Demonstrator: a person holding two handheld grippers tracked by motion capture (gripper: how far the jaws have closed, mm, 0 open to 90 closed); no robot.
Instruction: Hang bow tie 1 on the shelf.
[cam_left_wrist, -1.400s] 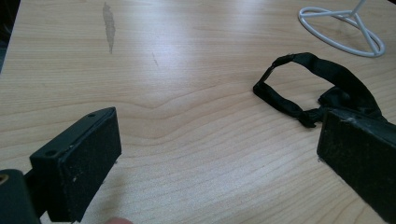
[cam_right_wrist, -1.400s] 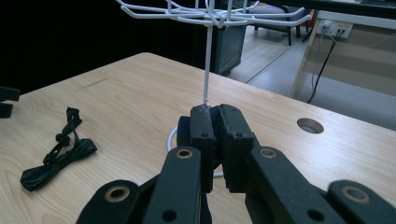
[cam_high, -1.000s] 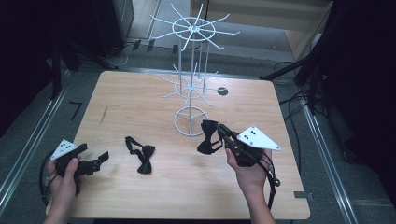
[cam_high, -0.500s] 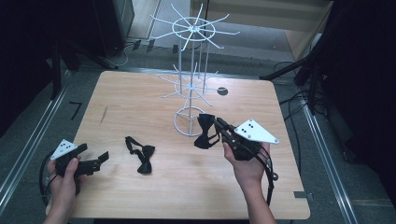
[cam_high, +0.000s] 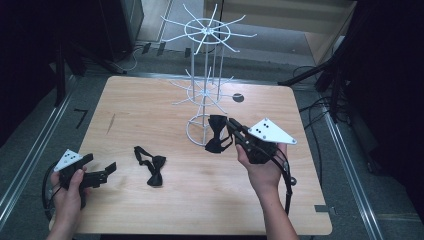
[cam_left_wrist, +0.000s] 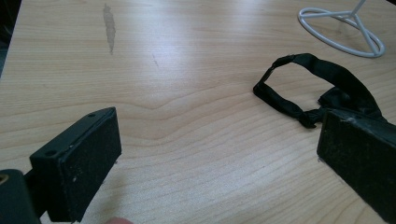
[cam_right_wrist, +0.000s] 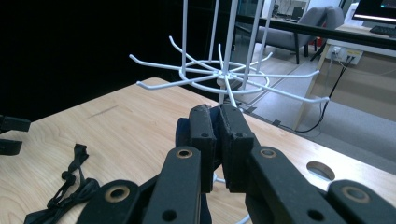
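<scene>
While pinched in right gripper (cam_high: 231, 131) beside white rack (cam_high: 206, 87), bow tie (cam_high: 216, 134) may slip off thin hook (loose pinch). Left gripper (cam_high: 102, 175) spread, resting near second bow tie (cam_high: 151, 166) on table (cam_high: 150, 105).

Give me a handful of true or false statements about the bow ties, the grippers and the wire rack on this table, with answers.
1. The right gripper is shut on a black bow tie. True.
2. The second bow tie hangs on the rack. False: it lies flat on the table.
3. The left gripper stands open with nothing between its jaws. True.
4. The white wire rack lies tipped over. False: it stands upright.
5. The held bow tie is beside the rack's base. True.
</scene>
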